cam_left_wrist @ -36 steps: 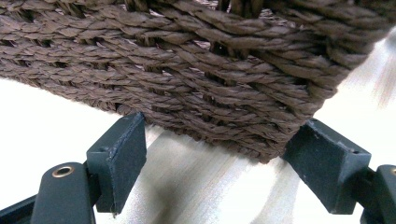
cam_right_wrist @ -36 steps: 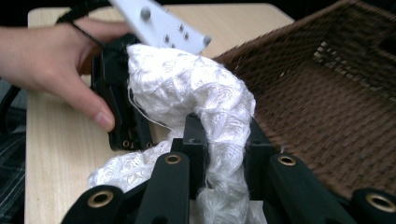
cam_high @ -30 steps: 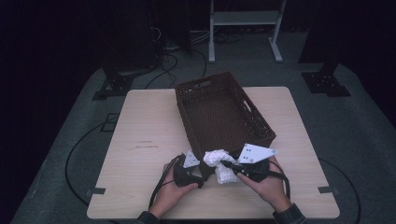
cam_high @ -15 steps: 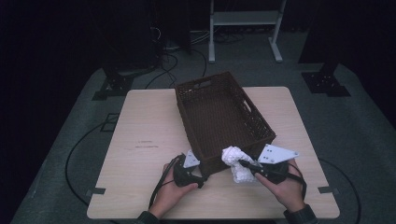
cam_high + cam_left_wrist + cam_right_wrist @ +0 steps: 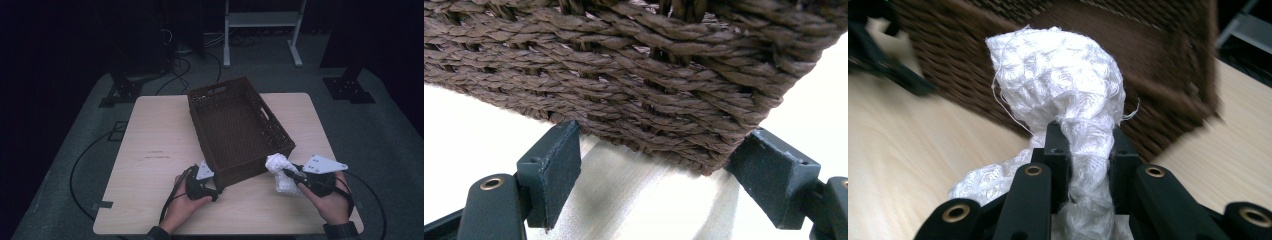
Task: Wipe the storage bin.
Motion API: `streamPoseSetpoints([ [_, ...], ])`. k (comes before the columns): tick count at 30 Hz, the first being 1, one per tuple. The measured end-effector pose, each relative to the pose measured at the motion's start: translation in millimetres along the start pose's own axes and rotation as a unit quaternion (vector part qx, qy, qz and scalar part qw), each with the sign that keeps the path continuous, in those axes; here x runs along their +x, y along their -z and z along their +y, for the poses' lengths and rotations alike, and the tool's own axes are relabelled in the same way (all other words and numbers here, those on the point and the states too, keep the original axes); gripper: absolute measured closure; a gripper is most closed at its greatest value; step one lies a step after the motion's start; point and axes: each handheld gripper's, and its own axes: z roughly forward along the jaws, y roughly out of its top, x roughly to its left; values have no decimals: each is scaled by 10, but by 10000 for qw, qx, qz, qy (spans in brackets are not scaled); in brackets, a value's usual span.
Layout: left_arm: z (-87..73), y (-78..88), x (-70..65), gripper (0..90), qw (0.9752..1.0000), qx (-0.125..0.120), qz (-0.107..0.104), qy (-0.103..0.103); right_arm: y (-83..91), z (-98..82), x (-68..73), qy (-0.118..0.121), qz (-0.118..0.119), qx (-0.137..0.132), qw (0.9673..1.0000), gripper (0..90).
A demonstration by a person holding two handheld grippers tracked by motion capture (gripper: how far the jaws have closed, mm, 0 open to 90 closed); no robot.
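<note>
Now the right gripper (image 5: 290,174), clamped on the cloth (image 5: 280,172), has carried it rightward past the basket's (image 5: 240,125) near corner, over bare table (image 5: 150,130); the left gripper's (image 5: 212,192) jaws stay apart at the basket's wall.

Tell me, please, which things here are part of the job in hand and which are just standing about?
In the job: white cloth, pinched in the right gripper; brown woven basket; left gripper at its near corner.
Standing about: white shelf frame; black stand feet; floor cables.
</note>
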Motion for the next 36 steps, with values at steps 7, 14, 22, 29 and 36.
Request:
streamPoseSetpoints([
  [7,0,-1,3,210,10000,-3,-6,-4,56,-263,-305,-314,-481,398,9976,760],
  [14,0,-1,3,209,10000,-3,-6,-4,12,-477,-542,-654,-718,698,9928,760],
  [22,0,-1,3,209,10000,-4,-5,-3,-142,-654,-720,-1032,-877,1061,9851,759],
  [29,1,-1,4,209,10000,-3,-4,0,-301,-728,-739,-1034,-825,1462,9804,749],
  [36,9,13,6,208,10000,76,0,-15,-287,-730,-737,-1062,-844,1436,9803,667],
])
